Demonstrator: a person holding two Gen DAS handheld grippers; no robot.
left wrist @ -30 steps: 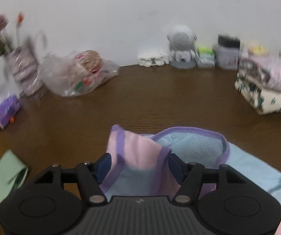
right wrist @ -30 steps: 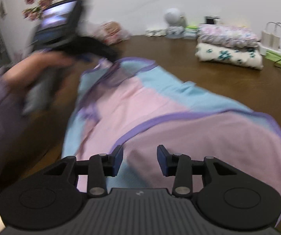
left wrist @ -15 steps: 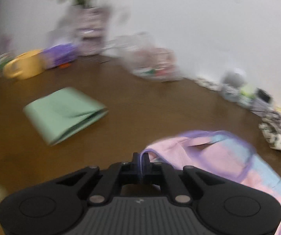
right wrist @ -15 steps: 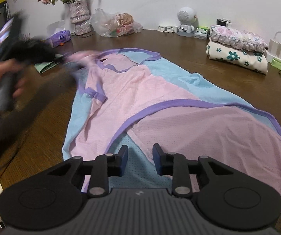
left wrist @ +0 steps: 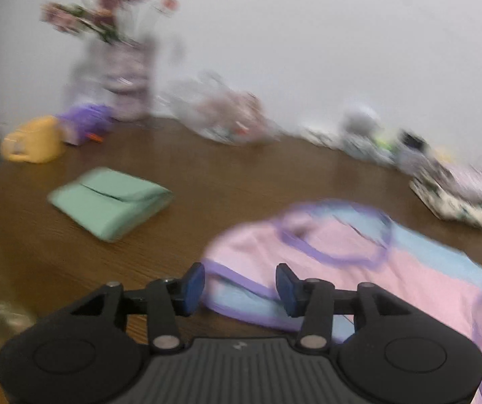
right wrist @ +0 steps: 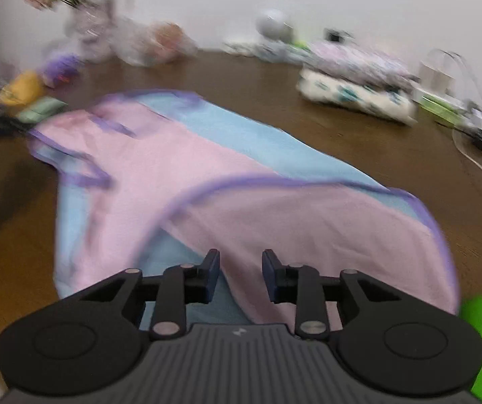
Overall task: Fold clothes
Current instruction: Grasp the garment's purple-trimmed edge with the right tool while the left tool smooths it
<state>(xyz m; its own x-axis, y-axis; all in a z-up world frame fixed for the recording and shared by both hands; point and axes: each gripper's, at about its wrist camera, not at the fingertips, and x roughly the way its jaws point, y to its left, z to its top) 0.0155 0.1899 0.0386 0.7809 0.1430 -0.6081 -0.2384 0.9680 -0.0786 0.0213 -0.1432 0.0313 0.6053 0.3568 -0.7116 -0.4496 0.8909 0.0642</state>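
Left tongs [left wrist: 239, 284] are opening, pads clear of the cloth — purple-trimmed sleeve edge lying between them. Right tongs [right wrist: 241, 274] are standing apart over the hem, gripping nothing. Pink-and-blue shirt [right wrist: 187, 165] is lying spread on the tabletop [right wrist: 358, 148], beside a folded green cloth [left wrist: 109, 202].

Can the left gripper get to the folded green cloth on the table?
Probably yes. The folded mint-green cloth lies alone on the bare brown wooden table, with nothing between it and the left gripper, whose fingers are opening and grip nothing.
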